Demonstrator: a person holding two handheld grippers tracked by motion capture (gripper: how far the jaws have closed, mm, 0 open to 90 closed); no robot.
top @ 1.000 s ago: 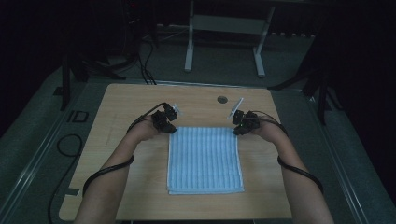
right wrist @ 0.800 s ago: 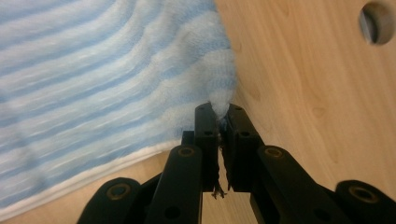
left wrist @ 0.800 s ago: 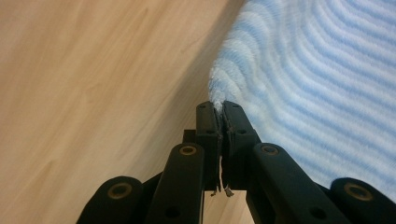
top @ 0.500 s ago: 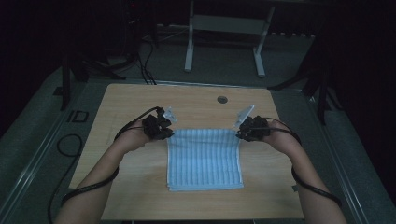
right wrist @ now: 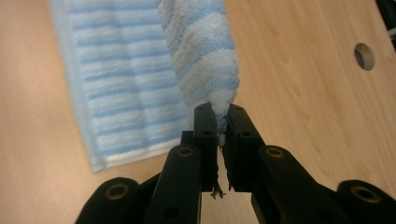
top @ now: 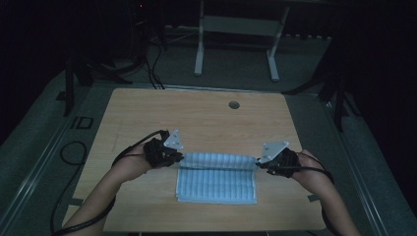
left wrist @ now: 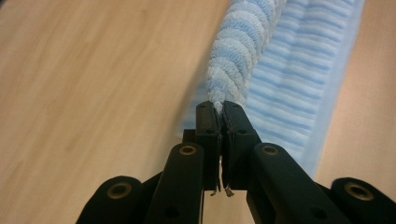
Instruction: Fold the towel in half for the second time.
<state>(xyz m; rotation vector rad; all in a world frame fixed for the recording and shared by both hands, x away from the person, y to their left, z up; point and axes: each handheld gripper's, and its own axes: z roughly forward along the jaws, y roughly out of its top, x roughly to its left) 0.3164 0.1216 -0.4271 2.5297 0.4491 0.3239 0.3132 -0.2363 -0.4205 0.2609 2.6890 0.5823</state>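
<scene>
A light blue striped towel [top: 216, 184] lies on the wooden table [top: 196, 118], its far edge lifted into a raised fold [top: 219, 160] that hangs over the flat part. My left gripper [top: 178, 158] is shut on the fold's left corner, and my right gripper [top: 257, 165] is shut on its right corner. In the left gripper view the jaws pinch the bunched towel corner [left wrist: 229, 70] at the left gripper [left wrist: 220, 108]. The right gripper view has the same pinch: towel corner [right wrist: 205, 56] caught in the right gripper [right wrist: 221, 112].
A round cable hole [top: 234, 104] sits near the table's far edge, also seen as the cable hole [right wrist: 364, 56] in the right gripper view. Bare wood lies beyond the towel and on both sides. Cables [top: 74, 152] trail on the floor to the left.
Both grippers have come toward the near side and risen, carrying the towel's far edge with them. The towel has gone from lying flat to being folded over itself.
</scene>
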